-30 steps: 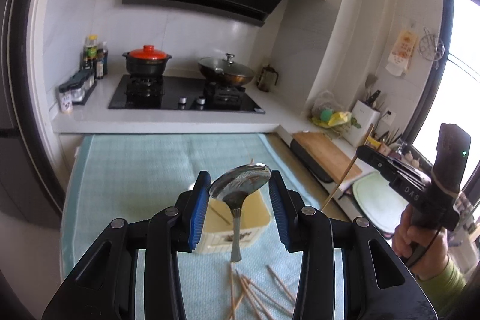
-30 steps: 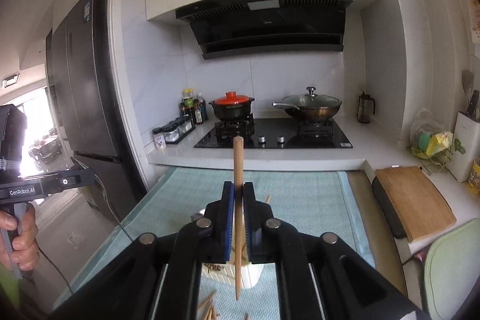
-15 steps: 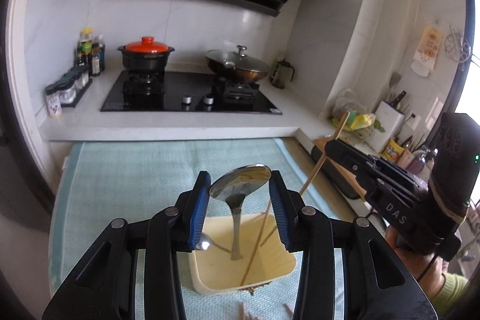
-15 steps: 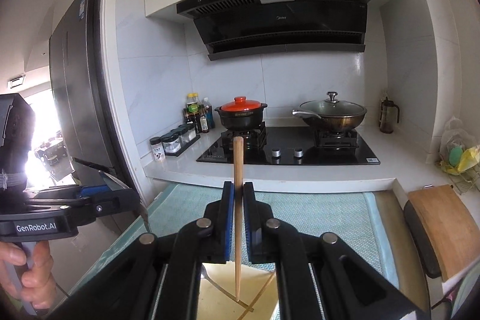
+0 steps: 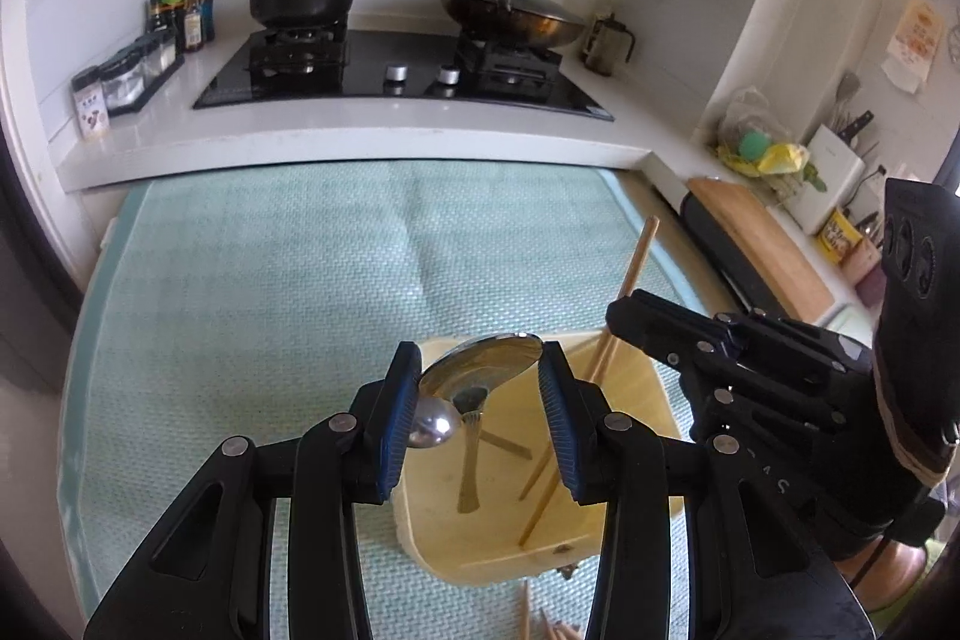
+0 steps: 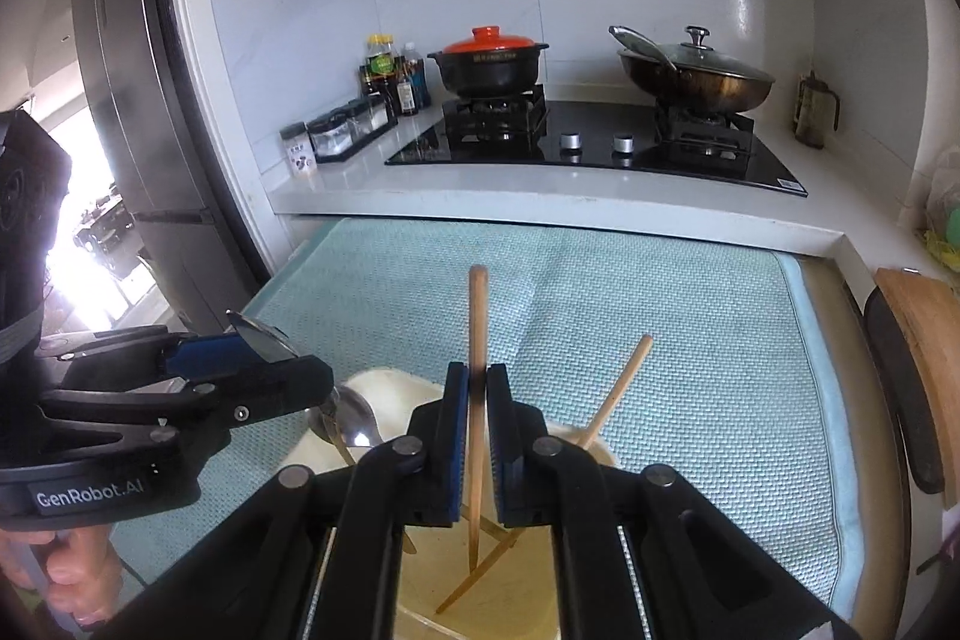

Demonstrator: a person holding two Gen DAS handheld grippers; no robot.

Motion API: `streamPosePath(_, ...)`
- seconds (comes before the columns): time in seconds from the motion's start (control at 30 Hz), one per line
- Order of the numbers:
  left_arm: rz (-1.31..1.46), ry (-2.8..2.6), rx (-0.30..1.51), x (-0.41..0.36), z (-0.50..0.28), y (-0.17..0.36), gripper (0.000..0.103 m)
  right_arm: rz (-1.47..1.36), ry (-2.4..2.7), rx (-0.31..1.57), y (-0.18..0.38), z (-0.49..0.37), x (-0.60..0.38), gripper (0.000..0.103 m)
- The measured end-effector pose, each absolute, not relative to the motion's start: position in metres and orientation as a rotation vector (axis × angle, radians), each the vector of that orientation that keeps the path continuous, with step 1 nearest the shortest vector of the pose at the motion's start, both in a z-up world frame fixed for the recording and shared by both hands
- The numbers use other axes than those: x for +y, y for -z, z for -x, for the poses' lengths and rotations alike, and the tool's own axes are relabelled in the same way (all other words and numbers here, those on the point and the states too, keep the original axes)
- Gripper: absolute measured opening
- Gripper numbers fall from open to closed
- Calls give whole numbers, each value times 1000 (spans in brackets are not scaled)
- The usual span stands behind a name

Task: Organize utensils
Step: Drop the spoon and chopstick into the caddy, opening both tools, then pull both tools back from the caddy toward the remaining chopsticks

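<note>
- Hanging over the cream utensil holder, both tools carry something: the left gripper pinches the bowl of a steel spoon between its blue pads, and the right gripper is closed narrow on a wooden chopstick.
- The holder lies straight below and just ahead of both grippers, on the teal mat; neither is clearly nearer.
- The spoon's long axis runs down from the pads, its handle reaching into the holder's open mouth. The chopstick stands almost upright, its lower tip inside the holder; whether it touches the bottom cannot be told.
- Already inside the holder: a second spoon leaning at the left rim and a leaning chopstick against the right rim.
- More chopsticks lie on the mat on the near side of the holder.
- My judgement: releasing should drop each piece in; the upright chopstick may tip against the leaning one.
</note>
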State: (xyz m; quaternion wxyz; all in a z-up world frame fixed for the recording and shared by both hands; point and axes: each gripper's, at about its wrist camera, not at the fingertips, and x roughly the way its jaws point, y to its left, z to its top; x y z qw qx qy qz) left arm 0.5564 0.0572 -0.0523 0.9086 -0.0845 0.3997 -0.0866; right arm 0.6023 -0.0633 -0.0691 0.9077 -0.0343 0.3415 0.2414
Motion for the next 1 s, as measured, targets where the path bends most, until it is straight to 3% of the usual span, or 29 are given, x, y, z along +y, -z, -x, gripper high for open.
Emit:
streamPosePath(0.03, 175, 162, 842, 58, -559, 54, 42, 84, -488, 711, 71, -604, -61, 8)
streamPosePath(0.1, 191, 148, 845, 62, -559, 52, 45, 109, -453, 715, 69, -604, -59, 39)
streamPosePath(0.13, 198, 137, 834, 65, -555, 48, 57, 111, -429, 709, 65, -603, -60, 62)
streamPosePath(0.17, 204, 129, 819, 68, -551, 42, 65, 101, -414, 692, 60, -600, -64, 67)
streamPosePath(0.23, 204, 113, 769, 75, -537, 29, 84, 73, -428, 675, 48, -594, -72, 67)
streamPosePath(0.6, 105, 94, 665, 101, -389, -16, 97, 69, -428, 564, 5, -482, -133, 67)
streamPosePath(1.0, 43, -36, 655, 101, -215, 51, 99, 210, -270, 461, 54, -294, -207, 68)
